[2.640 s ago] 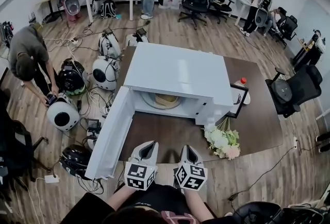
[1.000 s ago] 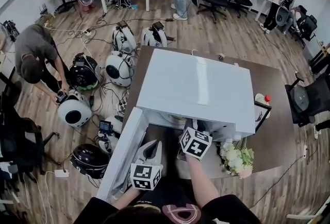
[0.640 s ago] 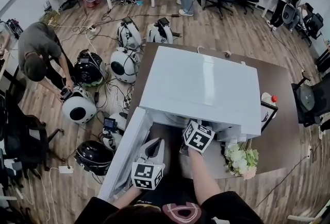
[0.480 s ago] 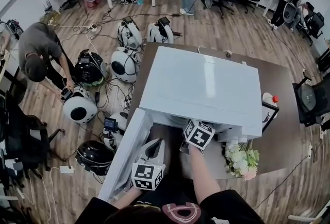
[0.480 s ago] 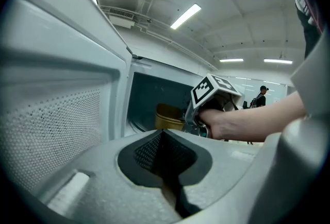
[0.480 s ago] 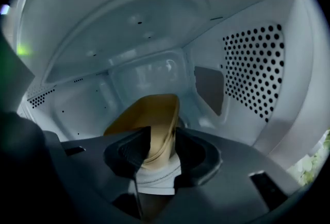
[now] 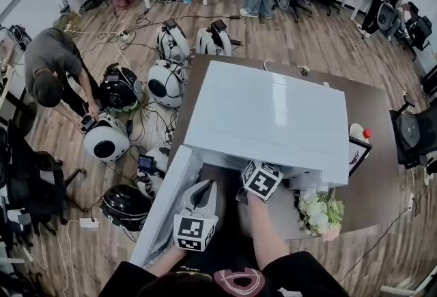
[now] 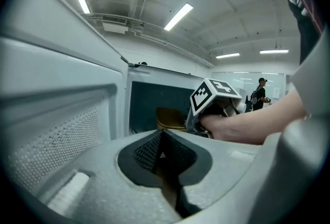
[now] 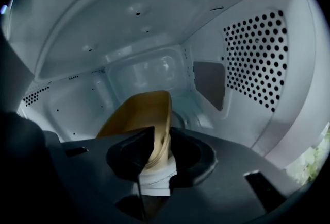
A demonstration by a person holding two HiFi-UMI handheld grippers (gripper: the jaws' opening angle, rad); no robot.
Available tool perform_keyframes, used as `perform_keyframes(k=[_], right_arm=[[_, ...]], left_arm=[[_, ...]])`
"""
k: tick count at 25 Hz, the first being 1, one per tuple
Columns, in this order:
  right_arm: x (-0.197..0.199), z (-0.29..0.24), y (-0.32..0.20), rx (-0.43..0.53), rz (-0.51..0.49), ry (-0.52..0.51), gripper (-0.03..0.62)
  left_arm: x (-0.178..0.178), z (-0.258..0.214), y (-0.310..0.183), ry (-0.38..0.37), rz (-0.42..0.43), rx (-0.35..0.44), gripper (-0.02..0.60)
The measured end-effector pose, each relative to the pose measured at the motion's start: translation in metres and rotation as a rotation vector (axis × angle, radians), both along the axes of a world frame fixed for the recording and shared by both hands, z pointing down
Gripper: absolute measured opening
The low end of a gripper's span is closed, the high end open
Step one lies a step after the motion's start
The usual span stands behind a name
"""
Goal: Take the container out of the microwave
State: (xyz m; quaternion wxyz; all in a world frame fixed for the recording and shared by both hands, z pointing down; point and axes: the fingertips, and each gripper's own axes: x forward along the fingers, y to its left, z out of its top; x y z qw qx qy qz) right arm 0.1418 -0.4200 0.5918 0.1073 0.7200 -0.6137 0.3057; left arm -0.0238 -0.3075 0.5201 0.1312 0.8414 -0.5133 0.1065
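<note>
The white microwave (image 7: 270,115) stands on the brown table (image 7: 374,108) with its door (image 7: 167,196) swung open to the left. Inside, a tan container (image 9: 138,113) sits on the turntable; it also shows as a tan shape (image 8: 170,119) in the left gripper view. My right gripper (image 9: 154,152) reaches into the cavity, and its jaws are closing with the container's near wall pinched between them. In the head view only its marker cube (image 7: 261,181) and the forearm show. My left gripper (image 7: 203,188) hangs shut and empty in front of the opening, next to the door.
A bunch of pale flowers (image 7: 319,212) lies right of the microwave's front corner. Behind it are a dark picture frame (image 7: 356,153) and a red-capped bottle (image 7: 360,132). The perforated cavity wall (image 9: 258,58) is close on the right. Round white machines, cables and a bent-over person (image 7: 51,67) fill the floor at left.
My right gripper has gone from in front of the table into the microwave's opening and sunk a little onto the container. The left gripper has stayed by the door.
</note>
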Motion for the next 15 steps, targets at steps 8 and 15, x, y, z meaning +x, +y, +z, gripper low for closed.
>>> perform_keyframes(k=[8,15], right_arm=[[-0.0020,-0.0014,-0.0001,-0.006,0.004,0.009,0.044],[0.0015,-0.0007,0.0065,-0.035,-0.004,0.023,0.036]], left_arm=[[0.0032,0.0000,0.0008,0.004,0.010,0.000,0.009],[0.0064,-0.0004,0.0051,-0.021,0.031,0.023,0.009]])
